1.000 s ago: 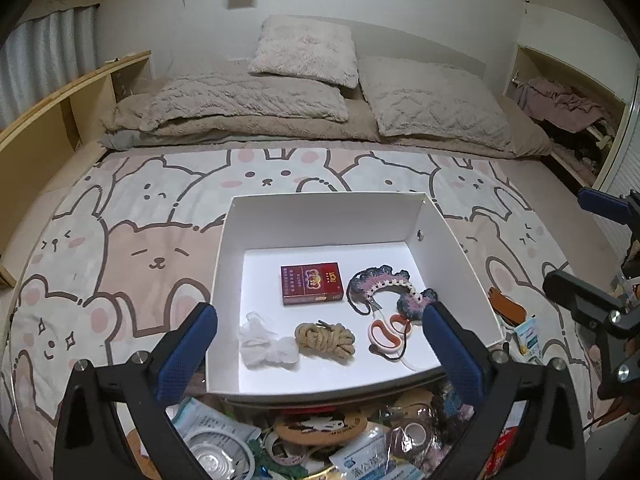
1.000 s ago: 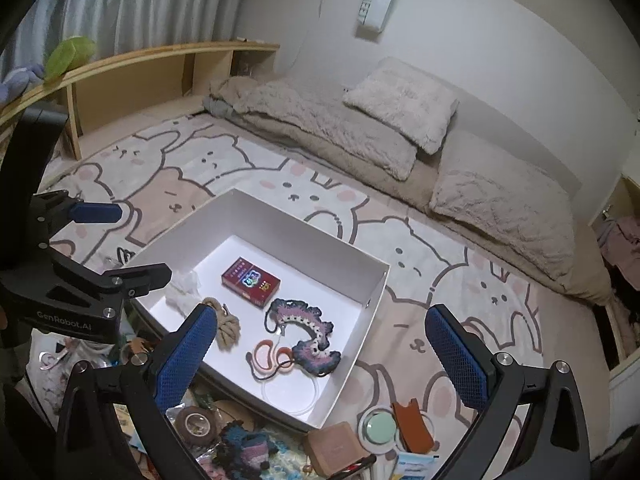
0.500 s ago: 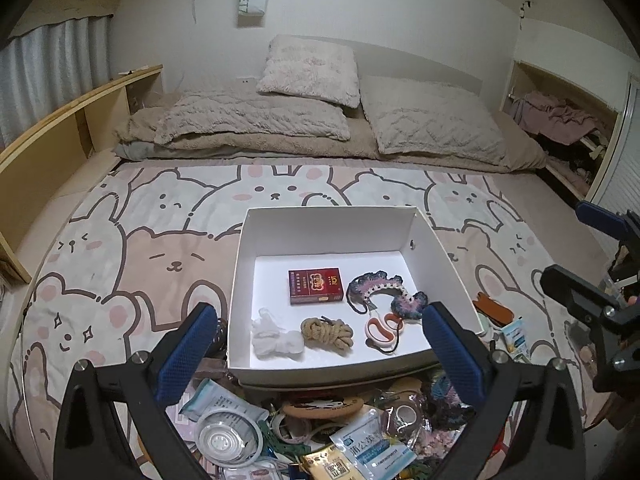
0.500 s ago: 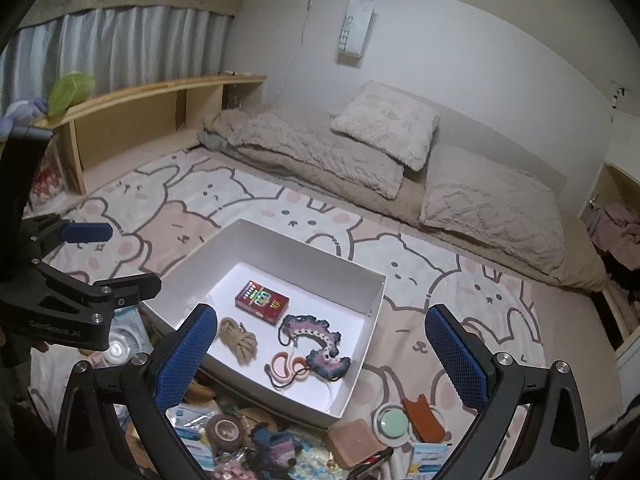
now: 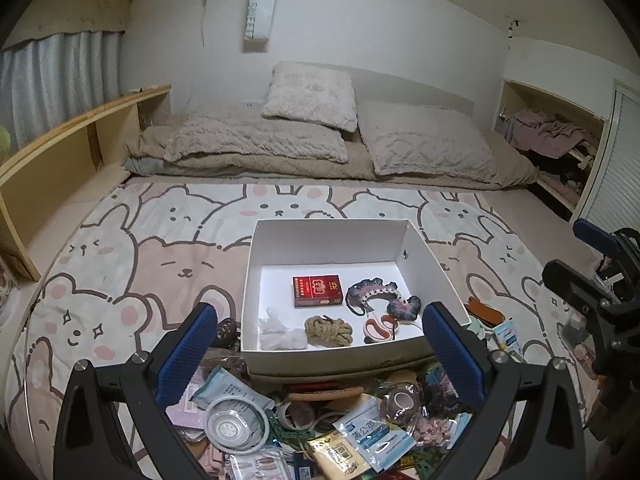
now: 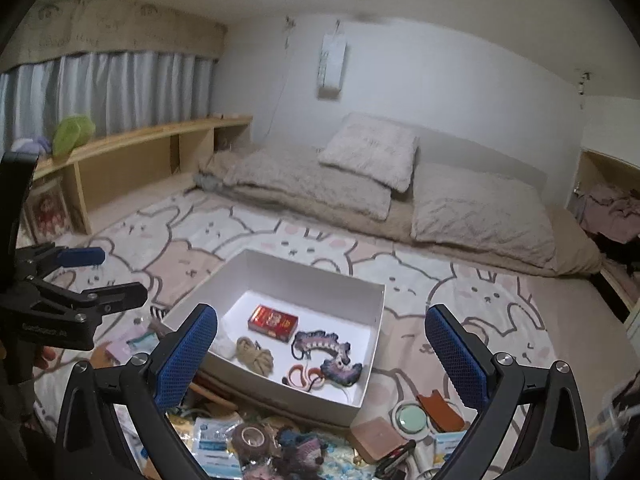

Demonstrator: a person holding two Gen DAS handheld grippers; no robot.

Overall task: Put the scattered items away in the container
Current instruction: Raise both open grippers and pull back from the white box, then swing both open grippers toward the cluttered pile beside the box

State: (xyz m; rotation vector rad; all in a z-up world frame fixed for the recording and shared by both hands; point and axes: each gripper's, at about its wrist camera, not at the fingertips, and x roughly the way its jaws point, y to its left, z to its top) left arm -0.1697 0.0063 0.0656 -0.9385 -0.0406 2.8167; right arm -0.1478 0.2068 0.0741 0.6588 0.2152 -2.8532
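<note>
A white box (image 5: 432,258) (image 6: 370,334) sits on the bunny-print mat. Inside lie a red pack (image 5: 317,290) (image 6: 273,322), a coil of rope (image 5: 329,331) (image 6: 255,357), a white crumpled piece (image 5: 280,334), a crocheted band (image 5: 374,292) (image 6: 320,344) and pink scissors (image 5: 378,328) (image 6: 304,374). Loose items (image 5: 320,428) (image 6: 248,444) are heaped in front of the box. My left gripper (image 5: 320,364) hangs open above that heap. My right gripper (image 6: 320,360) is open too, over the box's near side. Neither holds anything.
To the box's right lie a brown leather piece (image 6: 440,410), a round green tin (image 6: 410,420) and a pink block (image 6: 378,440). Pillows and a folded quilt (image 5: 312,136) lie at the back. A wooden shelf (image 5: 68,156) runs along the left, a closet (image 5: 556,140) on the right.
Both grippers have risen and drawn back from the box, so it looks smaller and more of the heap and room shows. Both stay open and empty.
</note>
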